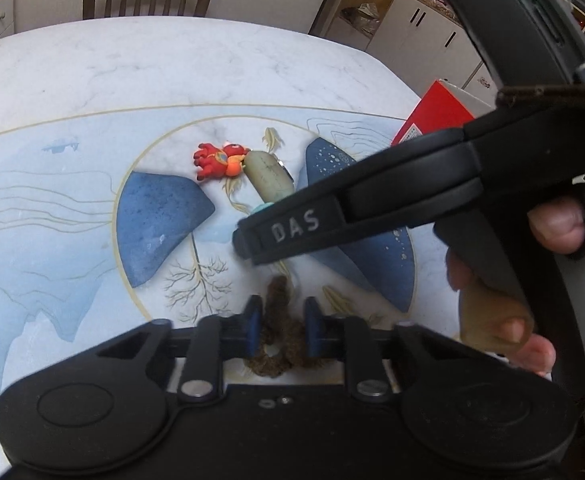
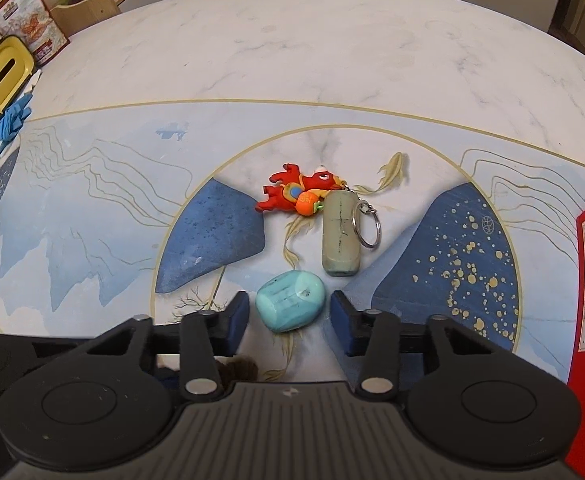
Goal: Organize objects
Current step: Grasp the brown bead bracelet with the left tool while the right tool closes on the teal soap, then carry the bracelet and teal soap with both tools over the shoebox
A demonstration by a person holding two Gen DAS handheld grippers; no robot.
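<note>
Left wrist view: the left hand-held gripper (image 1: 280, 326) is seen closed around a brown fuzzy cord (image 1: 278, 320) low over the counter (image 1: 92, 80); the soft cord could slip out, and the right tool crossing just ahead could be bumped. Right wrist view: the right hand-held gripper (image 2: 288, 314) is spread wide, grasping nothing, a turquoise eraser (image 2: 290, 306) bracketed untouched; closing off-centre could skid it into the grey keychain block (image 2: 340, 234) beside the red toy figure (image 2: 296, 194).
</note>
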